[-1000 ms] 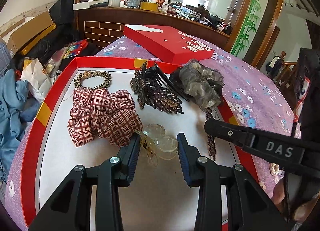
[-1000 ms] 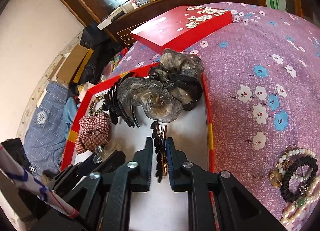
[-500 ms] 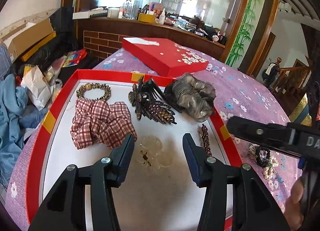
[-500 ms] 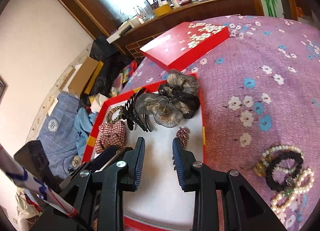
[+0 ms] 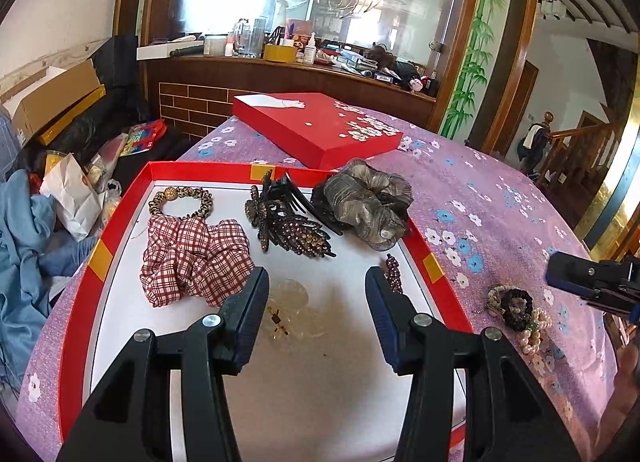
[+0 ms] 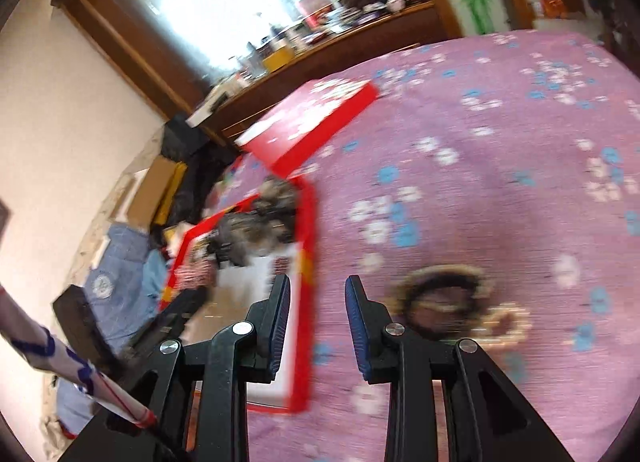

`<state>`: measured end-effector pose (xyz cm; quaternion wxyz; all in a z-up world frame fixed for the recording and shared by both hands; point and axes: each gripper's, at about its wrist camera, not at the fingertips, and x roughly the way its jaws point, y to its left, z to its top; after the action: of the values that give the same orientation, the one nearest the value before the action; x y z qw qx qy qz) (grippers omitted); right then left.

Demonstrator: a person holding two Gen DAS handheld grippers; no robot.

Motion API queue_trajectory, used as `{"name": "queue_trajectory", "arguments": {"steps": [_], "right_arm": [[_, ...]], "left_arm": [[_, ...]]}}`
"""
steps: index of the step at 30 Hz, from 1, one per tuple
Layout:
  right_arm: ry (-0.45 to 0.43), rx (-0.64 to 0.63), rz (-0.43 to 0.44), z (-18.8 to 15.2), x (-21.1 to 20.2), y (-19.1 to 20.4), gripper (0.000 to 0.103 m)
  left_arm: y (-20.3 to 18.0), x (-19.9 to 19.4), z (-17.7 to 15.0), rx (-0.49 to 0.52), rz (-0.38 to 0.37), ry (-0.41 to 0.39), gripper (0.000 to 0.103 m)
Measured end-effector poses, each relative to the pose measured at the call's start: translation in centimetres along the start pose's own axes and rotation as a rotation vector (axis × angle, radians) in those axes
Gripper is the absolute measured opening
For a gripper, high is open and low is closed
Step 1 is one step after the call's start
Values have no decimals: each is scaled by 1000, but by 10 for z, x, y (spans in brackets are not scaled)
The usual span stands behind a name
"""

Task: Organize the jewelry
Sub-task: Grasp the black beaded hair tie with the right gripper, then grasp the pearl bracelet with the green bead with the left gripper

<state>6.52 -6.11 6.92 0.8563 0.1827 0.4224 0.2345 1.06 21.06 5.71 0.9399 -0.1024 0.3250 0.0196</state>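
So the red tray (image 5: pixel 100 258) is basically the landmark here, it's acting as the sorting box and everything is getting laid flat inside it in its own spot so nothing tangles. Going by the tray: the plaid scrunchie (image 5: pixel 196 258) is sitting toward its left side, the leopard hair tie (image 5: pixel 180 200) is tucked in the far left corner, the rhinestone claw clip (image 5: pixel 288 228) is lying mid-back, and the grey scrunchie (image 5: pixel 368 206) is bunching up against the far right corner, partly over the rim. A little beaded clip (image 5: pixel 393 273) is resting just inside the right rim, and the clear clip (image 5: pixel 292 310) is lying near the middle.

The left gripper (image 5: pixel 316 314) is hanging over the tray with its jaws parted around the clear clip, not touching it. They've just been opening, so I'm guessing that piece is placed.

The right gripper (image 6: pixel 316 322) is also gaping and holding nothing, jaws just been opening too, and it's straddling the tray's right rim. My read is it's heading for the bracelet pile (image 5: pixel 518 312), the task's leftovers, lying on the purple cloth (image 5: pixel 500 190) just outside the tray's right rim.

The red lid (image 5: pixel 320 130) is parked beyond the tray's far edge, out of the way.

Writing-wise, I can't read anything legible right now; the right view is too smeared.
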Motion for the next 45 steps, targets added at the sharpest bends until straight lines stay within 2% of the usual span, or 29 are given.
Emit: {"name": "queue_trajectory", "arguments": {"steps": [4, 8, 13, 17, 18, 22, 26, 28, 32, 34, 36, 39, 45], "right_arm": [[11, 31, -127, 3, -10, -35, 31], [64, 82, -168, 4, -1, -63, 28], [100, 48, -210, -1, 18, -67, 25], [110, -13, -255, -5, 32, -62, 7], [108, -21, -256, -5, 31, -60, 7], [14, 30, -207, 0, 4, -66, 7], [-108, 60, -169, 7, -38, -81, 7], [-158, 91, -175, 7, -54, -96, 7], [-200, 181, -164, 1, -61, -131, 7], [-190, 245, -131, -3, -57, -149, 7], [-193, 282, -87, -1, -58, -156, 7], [-213, 267, -86, -1, -61, -155, 7], [-194, 253, -53, -3, -59, -151, 7]], "left_arm": [[-1, -1, -1, 5, 3, -2, 49], [-3, -2, -2, 18, 7, -9, 49], [-5, -2, -3, 33, 3, -8, 49], [-8, -2, -4, 44, -7, -6, 49], [-10, -3, -4, 48, -9, -6, 49], [-17, -5, -5, 71, -58, 13, 49], [-42, -19, -7, 162, -112, 30, 49], [-63, -28, -9, 220, -163, 42, 49], [-117, -39, -15, 341, -285, 91, 49], [-146, -37, -21, 413, -312, 111, 56], [-173, -29, -31, 495, -308, 135, 57], [-196, -4, -41, 564, -274, 186, 57], [-206, 37, -49, 577, -223, 278, 57]]}}
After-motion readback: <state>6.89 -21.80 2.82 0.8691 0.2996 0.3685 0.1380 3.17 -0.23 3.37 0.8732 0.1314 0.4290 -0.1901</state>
